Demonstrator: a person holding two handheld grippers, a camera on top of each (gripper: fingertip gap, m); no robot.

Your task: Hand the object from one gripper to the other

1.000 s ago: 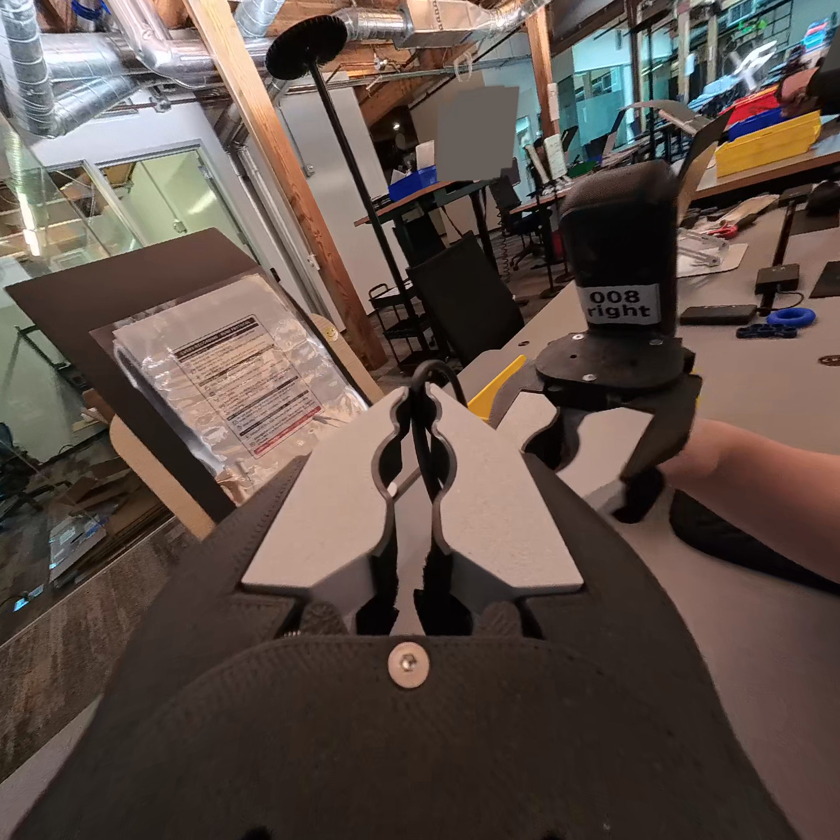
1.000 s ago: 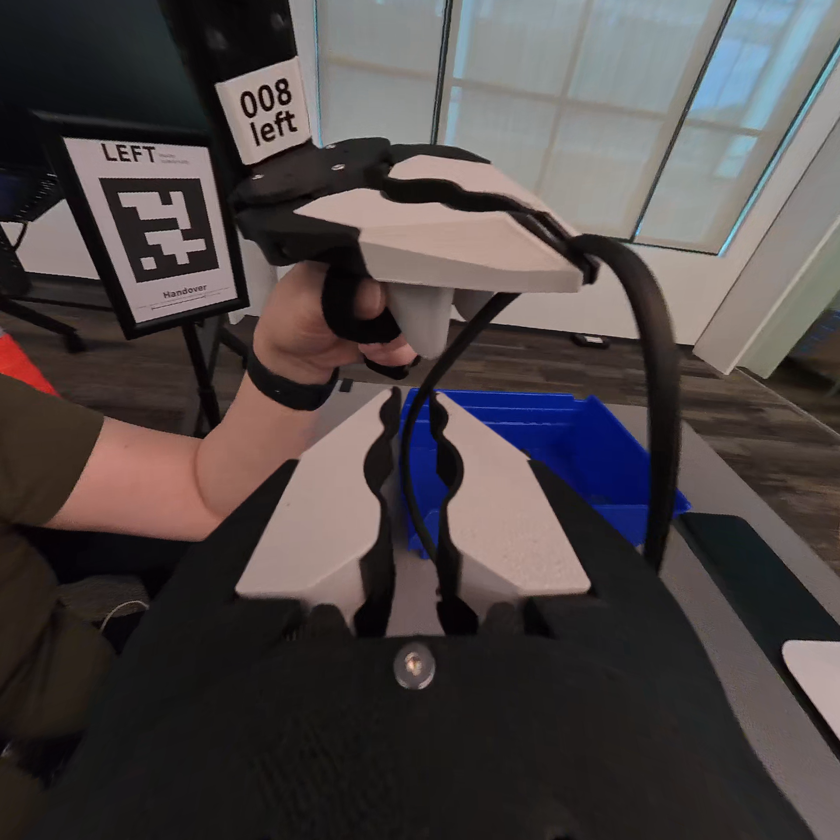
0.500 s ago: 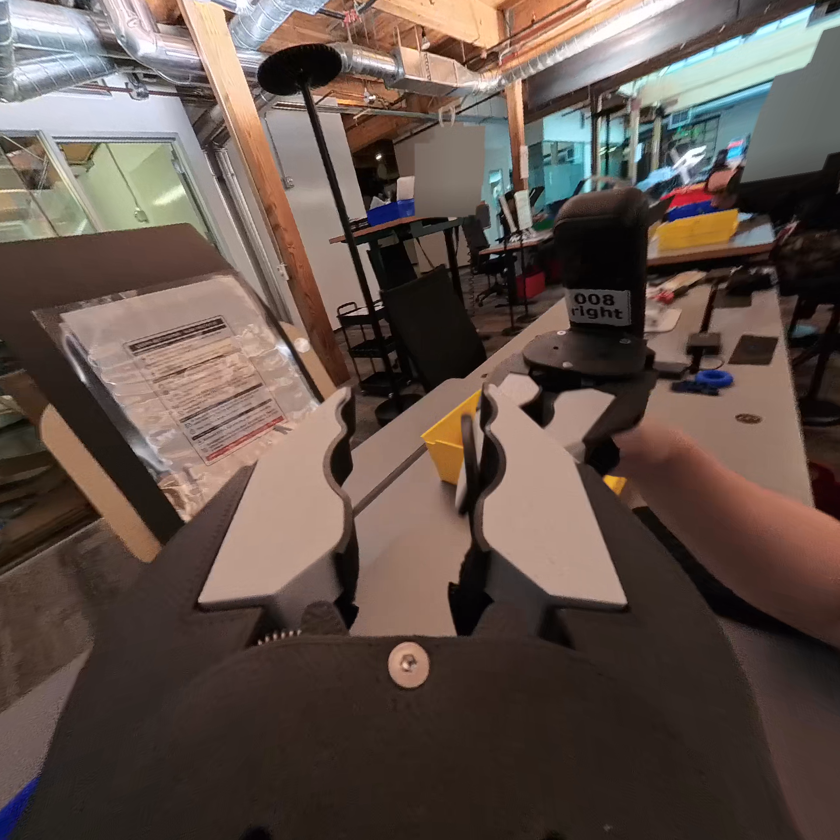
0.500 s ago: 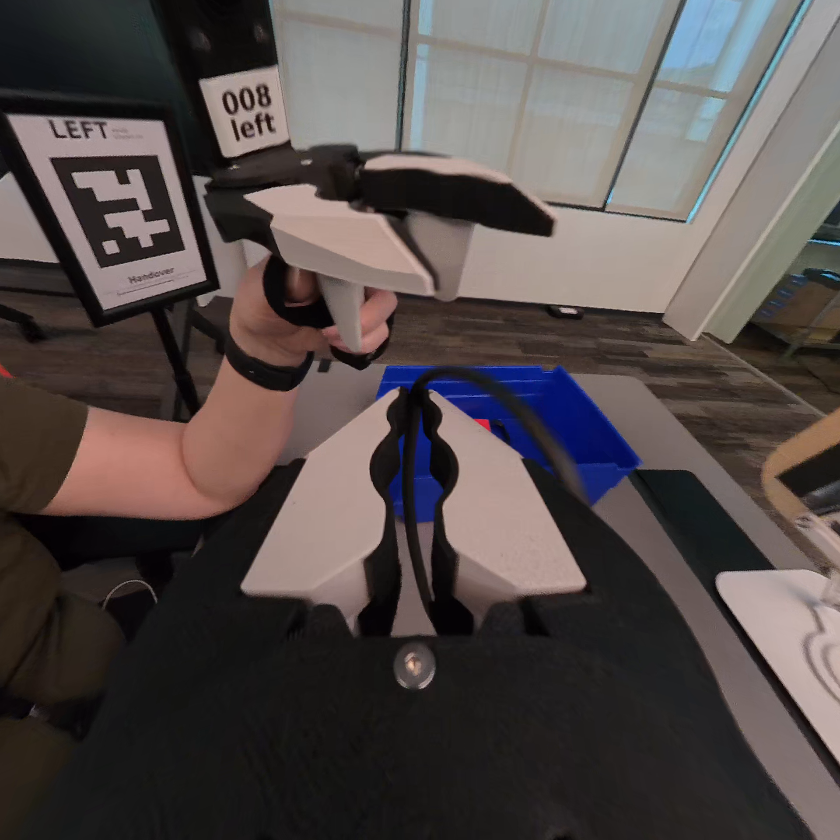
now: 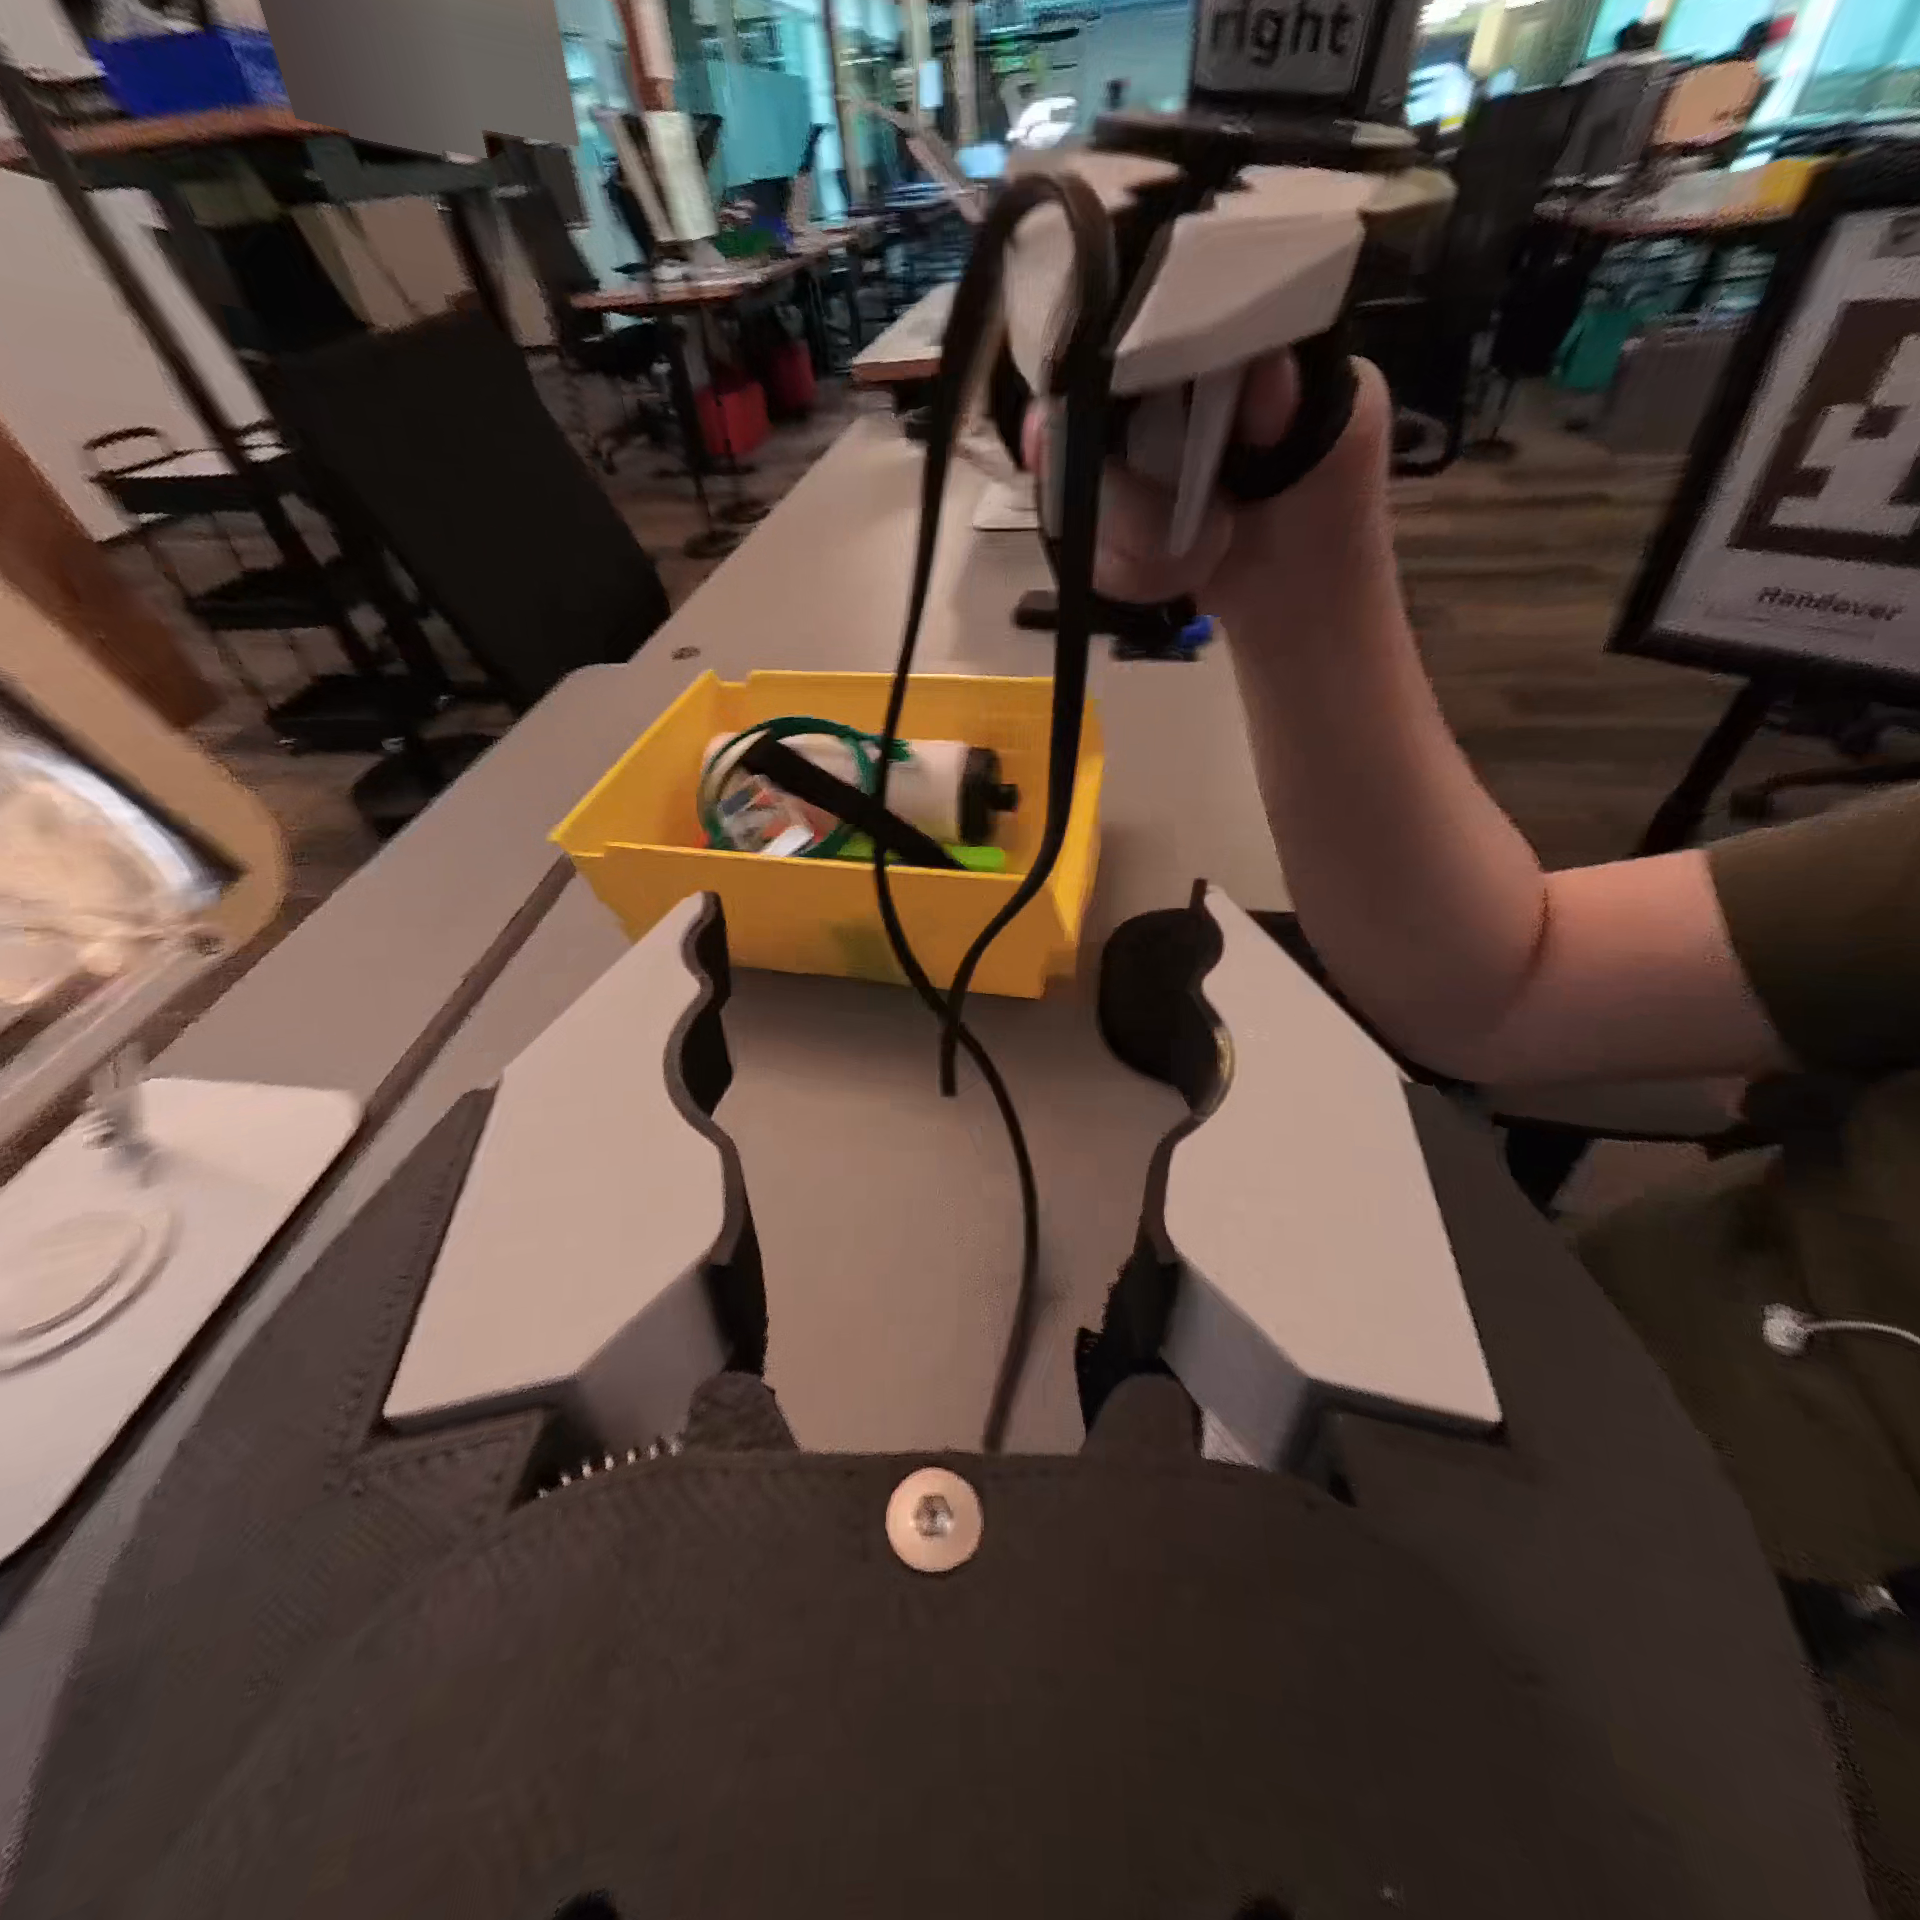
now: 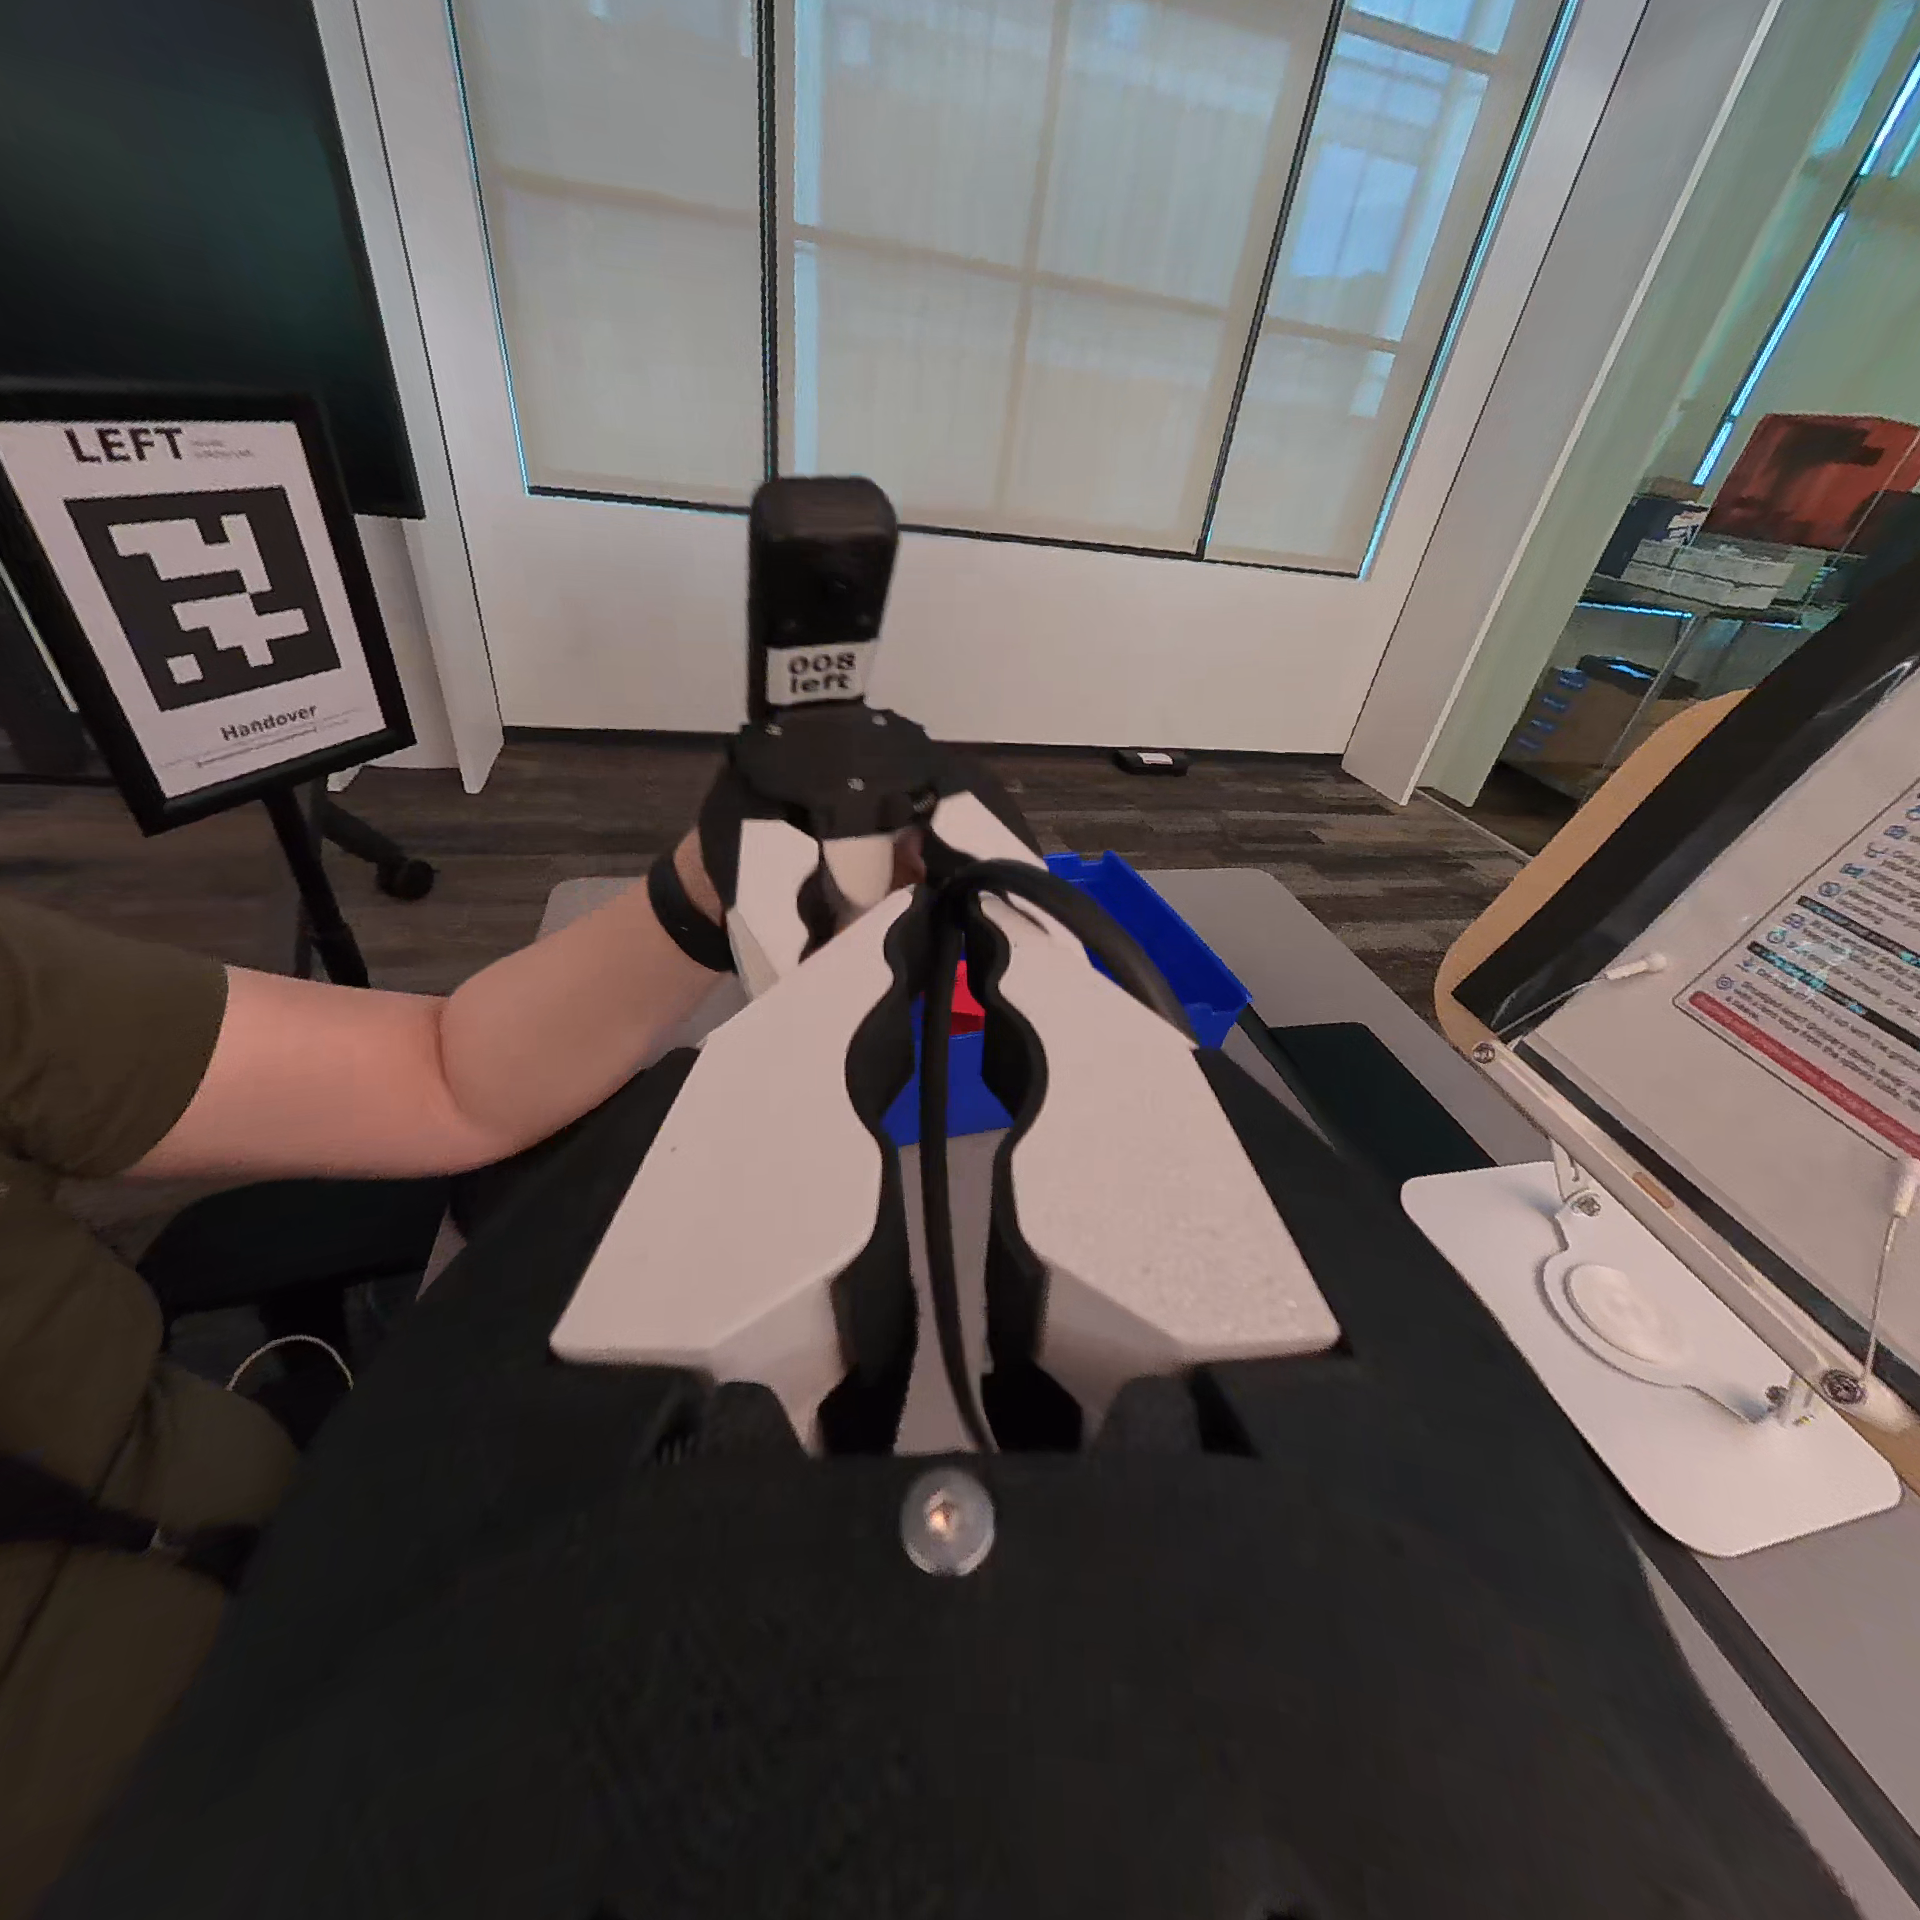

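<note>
A black cable point(image 5: 1031, 1205) hangs from my right gripper point(image 5: 1049, 312), which is raised at the top of the left wrist view, and dangles in two strands. My left gripper point(image 5: 951, 925) is open and empty. The strands hang between its spread fingers, and I cannot tell if they touch them. In the right wrist view my right gripper point(image 6: 948, 909) is shut on the cable point(image 6: 938, 1143), which runs back between its fingers and loops off to the right. The left gripper point(image 6: 862, 883) is just beyond its tips, lower and open.
A yellow bin point(image 5: 831, 920) holding a white roll and green cord sits on the grey table point(image 5: 810, 582), below the hanging cable. A blue bin point(image 6: 1164, 940) lies beyond the right gripper. A sign stand point(image 6: 208, 603) is at the left and a tilted board on a white base point(image 6: 1662, 1382) at the right. The left gripper's tips are roughly 8 cm from the right gripper's.
My left gripper opened and let go of the cable, then drew back and dropped lower. My right gripper closed on the cable and now holds it alone, higher up.
</note>
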